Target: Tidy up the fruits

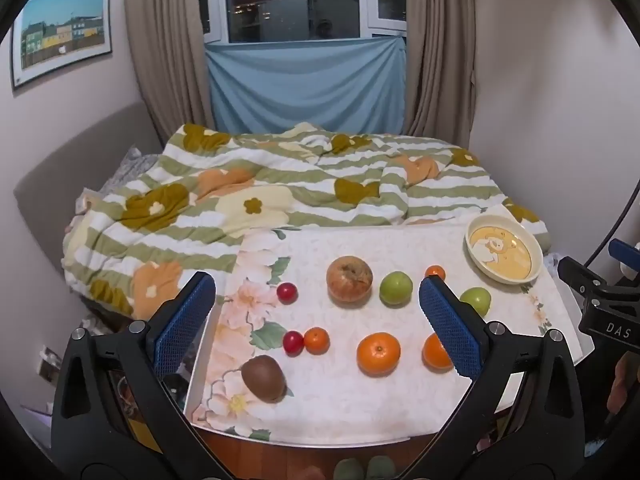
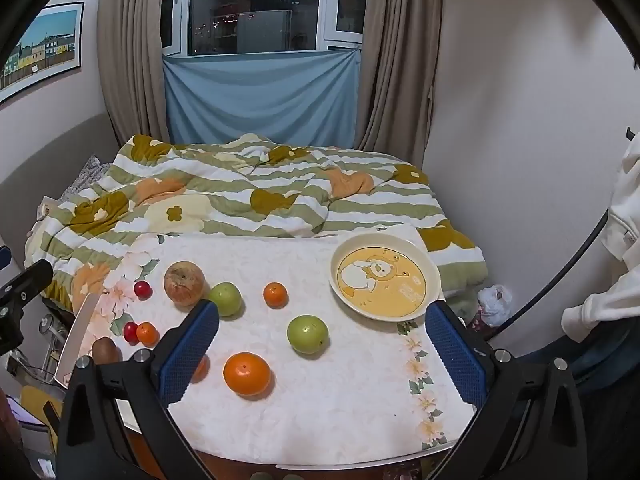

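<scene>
Fruits lie on a floral-cloth table point(image 1: 340, 400). In the left wrist view: a brown apple point(image 1: 349, 279), two green apples point(image 1: 395, 288) point(image 1: 477, 300), two large oranges point(image 1: 378, 353) point(image 1: 434, 351), two small oranges point(image 1: 317, 340) point(image 1: 435, 272), two red cherry fruits point(image 1: 287, 293) point(image 1: 293, 343), a kiwi point(image 1: 263, 378). An empty cream plate point(image 1: 503, 254) point(image 2: 385, 274) stands at the far right. My left gripper point(image 1: 316, 324) is open above the fruits. My right gripper point(image 2: 322, 354) is open above a green apple point(image 2: 307, 334) and an orange point(image 2: 246, 373).
A bed with a striped flower quilt point(image 1: 260, 184) lies right behind the table. Curtains and a window stand at the back. The right gripper's body point(image 1: 608, 308) shows at the right edge of the left wrist view. A person in white point(image 2: 624, 248) is at the right.
</scene>
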